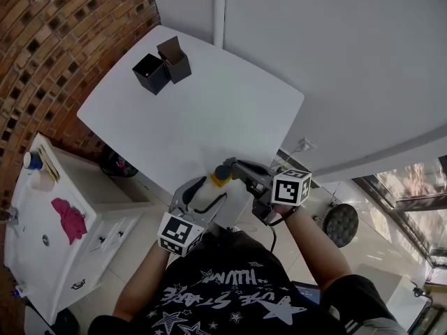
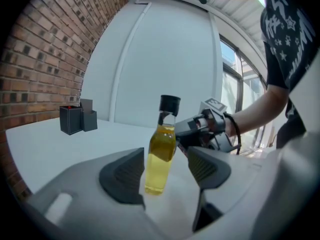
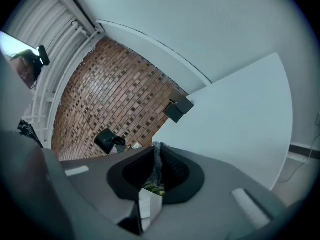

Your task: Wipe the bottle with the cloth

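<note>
The bottle [image 2: 160,156] stands near the table [image 2: 60,149] edge between the left gripper's [image 2: 162,174] spread jaws, which look not quite closed on it. The right gripper [image 3: 156,156] pinches the cloth [image 3: 157,170] just behind. Wiping looks about to start; next, press the cloth against the glass.

Bottle [image 1: 222,175]: head view, body hidden; only the top shows.
Cloth [image 3: 157,166]: thin strip showing; rest hidden between the right tongs [image 3: 156,151].
</note>
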Available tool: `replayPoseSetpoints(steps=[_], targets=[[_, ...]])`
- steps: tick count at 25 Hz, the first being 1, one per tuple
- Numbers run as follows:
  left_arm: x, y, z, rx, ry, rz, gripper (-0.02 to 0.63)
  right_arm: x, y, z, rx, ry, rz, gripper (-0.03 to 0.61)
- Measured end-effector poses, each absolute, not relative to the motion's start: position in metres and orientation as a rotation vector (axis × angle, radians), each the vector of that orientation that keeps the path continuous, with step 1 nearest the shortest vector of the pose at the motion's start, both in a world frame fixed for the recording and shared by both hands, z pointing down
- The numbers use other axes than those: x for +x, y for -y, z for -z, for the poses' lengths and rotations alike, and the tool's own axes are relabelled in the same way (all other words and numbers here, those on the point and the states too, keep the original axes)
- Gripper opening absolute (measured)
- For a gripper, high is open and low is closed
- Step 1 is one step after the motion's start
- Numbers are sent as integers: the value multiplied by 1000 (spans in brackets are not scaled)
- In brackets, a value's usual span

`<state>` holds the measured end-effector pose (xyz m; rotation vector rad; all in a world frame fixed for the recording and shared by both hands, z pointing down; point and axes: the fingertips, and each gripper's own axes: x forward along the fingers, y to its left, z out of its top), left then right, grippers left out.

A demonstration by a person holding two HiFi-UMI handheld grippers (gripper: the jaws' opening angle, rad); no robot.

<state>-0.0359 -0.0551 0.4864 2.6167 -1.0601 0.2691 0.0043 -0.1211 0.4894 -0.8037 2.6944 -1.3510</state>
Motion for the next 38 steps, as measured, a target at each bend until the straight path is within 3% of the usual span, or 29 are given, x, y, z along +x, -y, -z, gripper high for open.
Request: replayPoseSetpoints(steps=[16, 31, 34, 38], targets=[[-36, 51, -493, 2588, 1210, -315, 275, -1, 119, -547, -857, -2840, 1395, 38], [-27, 85, -493, 2683, 1375, -440, 279, 29, 117, -539, -940, -2793, 1360, 38], [-22, 86, -492, 2742, 1309, -478, 216, 32, 118, -539, -943, -2785, 1362, 38], [-21, 85, -493, 2800, 1206, -514, 216, 34, 120, -537, -945, -2768, 1362, 38]])
